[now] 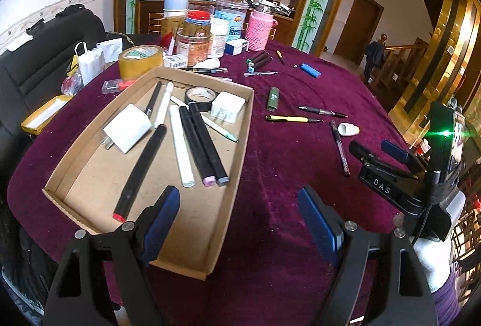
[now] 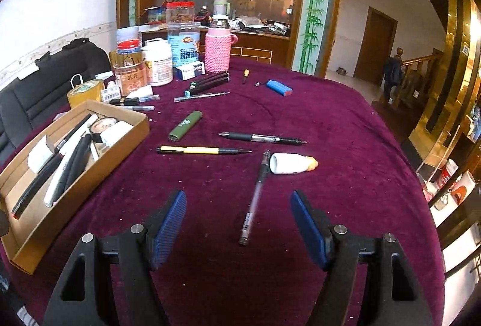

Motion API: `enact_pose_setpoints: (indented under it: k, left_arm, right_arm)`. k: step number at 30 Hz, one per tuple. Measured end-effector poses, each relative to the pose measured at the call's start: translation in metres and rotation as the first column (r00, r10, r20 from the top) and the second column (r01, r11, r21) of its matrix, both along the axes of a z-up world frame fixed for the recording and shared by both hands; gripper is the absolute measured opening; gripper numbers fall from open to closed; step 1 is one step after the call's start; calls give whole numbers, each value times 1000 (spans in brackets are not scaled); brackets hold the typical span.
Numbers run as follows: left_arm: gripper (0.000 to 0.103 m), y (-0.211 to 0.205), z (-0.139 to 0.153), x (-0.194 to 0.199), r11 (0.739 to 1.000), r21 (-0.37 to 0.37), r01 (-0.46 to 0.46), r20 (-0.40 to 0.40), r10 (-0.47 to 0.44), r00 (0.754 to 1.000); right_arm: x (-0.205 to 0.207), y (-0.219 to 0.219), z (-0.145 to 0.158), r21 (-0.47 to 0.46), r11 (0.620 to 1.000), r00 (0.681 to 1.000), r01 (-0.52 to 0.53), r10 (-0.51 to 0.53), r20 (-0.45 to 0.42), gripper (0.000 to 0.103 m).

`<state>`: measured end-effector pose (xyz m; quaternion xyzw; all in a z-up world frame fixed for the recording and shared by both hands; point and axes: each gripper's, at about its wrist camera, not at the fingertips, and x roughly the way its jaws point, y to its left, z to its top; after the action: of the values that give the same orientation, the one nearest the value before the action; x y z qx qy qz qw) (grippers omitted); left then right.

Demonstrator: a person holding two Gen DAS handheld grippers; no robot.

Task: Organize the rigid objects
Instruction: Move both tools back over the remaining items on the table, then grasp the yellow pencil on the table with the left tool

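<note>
Our left tongs (image 1: 239,220) hung spread and empty; our right tongs (image 2: 239,220) gaped likewise, their body marked "DAS". Under the left tongs' left finger, the cardboard box (image 1: 237,151) held markers (image 1: 204,142), tape and chargers. A clear pen (image 2: 254,199) lay between the right fingers.

pink knitted bottle (image 2: 217,50) (upright), jars (image 2: 182,34); staircase (image 2: 421,67)

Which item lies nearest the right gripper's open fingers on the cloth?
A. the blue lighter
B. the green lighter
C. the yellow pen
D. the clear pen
D: the clear pen runs down between the open fingers of the right gripper, nearer than any other loose item.
</note>
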<state>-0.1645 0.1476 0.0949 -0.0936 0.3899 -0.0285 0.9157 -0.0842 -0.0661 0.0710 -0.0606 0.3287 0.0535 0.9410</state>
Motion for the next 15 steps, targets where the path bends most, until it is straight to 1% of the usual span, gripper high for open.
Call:
enact_pose_setpoints:
  k: [15]
  left_arm:
    - [81,-21,-13,18,999,20,37,-56,-36,998]
  right_arm:
    - [19,-18,-11,-10,1000,999,26,-27,-26,77]
